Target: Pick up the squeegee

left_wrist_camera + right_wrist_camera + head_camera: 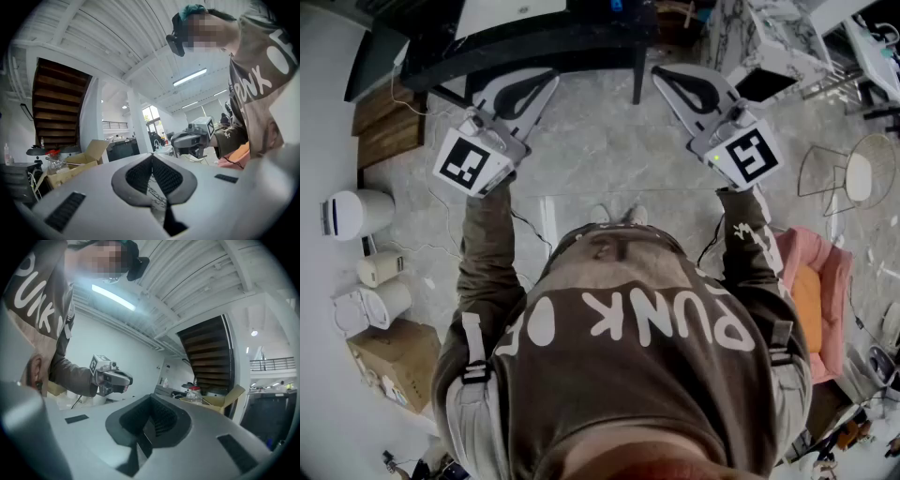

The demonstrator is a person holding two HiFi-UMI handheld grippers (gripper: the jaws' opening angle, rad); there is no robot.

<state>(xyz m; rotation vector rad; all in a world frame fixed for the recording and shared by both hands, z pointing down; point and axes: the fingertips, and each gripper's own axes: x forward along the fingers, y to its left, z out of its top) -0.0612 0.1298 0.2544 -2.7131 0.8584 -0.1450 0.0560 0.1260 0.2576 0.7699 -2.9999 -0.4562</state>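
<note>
No squeegee shows in any view. In the head view my left gripper [546,82] and my right gripper [662,77] are both held out level in front of the person, side by side and apart, with their tips near the edge of a black table [525,45]. In the left gripper view the left gripper [152,157] has its ribbed pads meeting, with nothing between them. The right gripper [151,400] in its own view is likewise shut and empty. Each gripper view also catches the other gripper off to the side.
On the marble floor at the left stand a white round appliance [354,214] and a cardboard box [389,361]. At the right are a pink seat [820,281] and a wire chair [853,173]. A dark staircase [58,108] and an open carton [79,164] lie beyond.
</note>
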